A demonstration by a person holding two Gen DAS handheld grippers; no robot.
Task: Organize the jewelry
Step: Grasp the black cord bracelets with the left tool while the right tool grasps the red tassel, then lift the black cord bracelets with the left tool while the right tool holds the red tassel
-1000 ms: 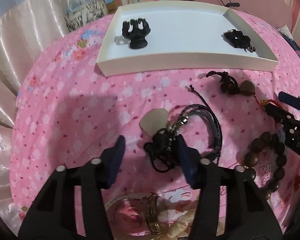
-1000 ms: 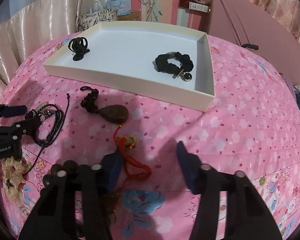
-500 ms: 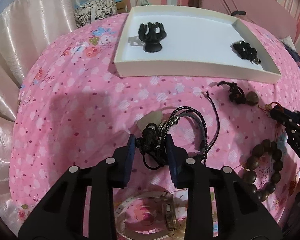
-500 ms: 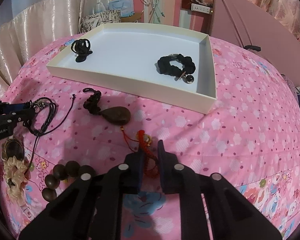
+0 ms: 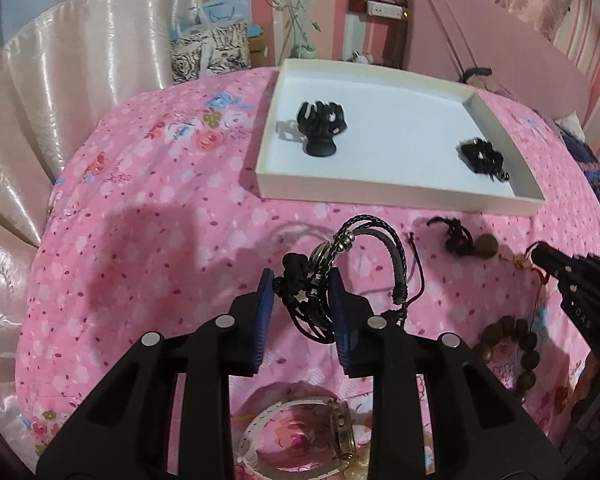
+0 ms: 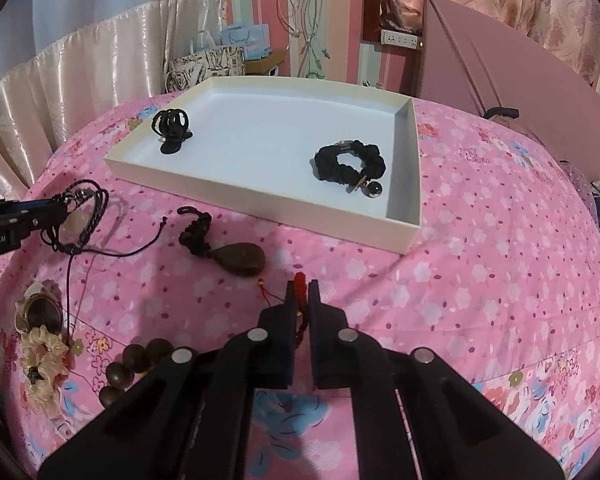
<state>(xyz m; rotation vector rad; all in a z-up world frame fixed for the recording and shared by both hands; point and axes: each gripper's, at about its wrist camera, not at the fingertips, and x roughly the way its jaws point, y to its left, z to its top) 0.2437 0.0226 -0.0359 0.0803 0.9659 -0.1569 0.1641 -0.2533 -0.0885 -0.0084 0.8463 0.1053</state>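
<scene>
Gripping braided black bracelets (image 5: 364,256) in my closing left gripper (image 5: 302,304); right gripper (image 6: 302,300) is pinching red cord (image 6: 300,282). Only left view is showing a watch (image 5: 340,428).

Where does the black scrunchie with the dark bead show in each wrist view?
Left wrist view: black scrunchie lies at the right end of the white tray, upper right of the picture.
Right wrist view: scrunchie sits right of centre, near the tray's right wall.
Shared landmark: black claw clip.

the watch (image 5: 342,430) lies half hidden behind the left tongs (image 5: 302,300), strap cut off below.
</scene>
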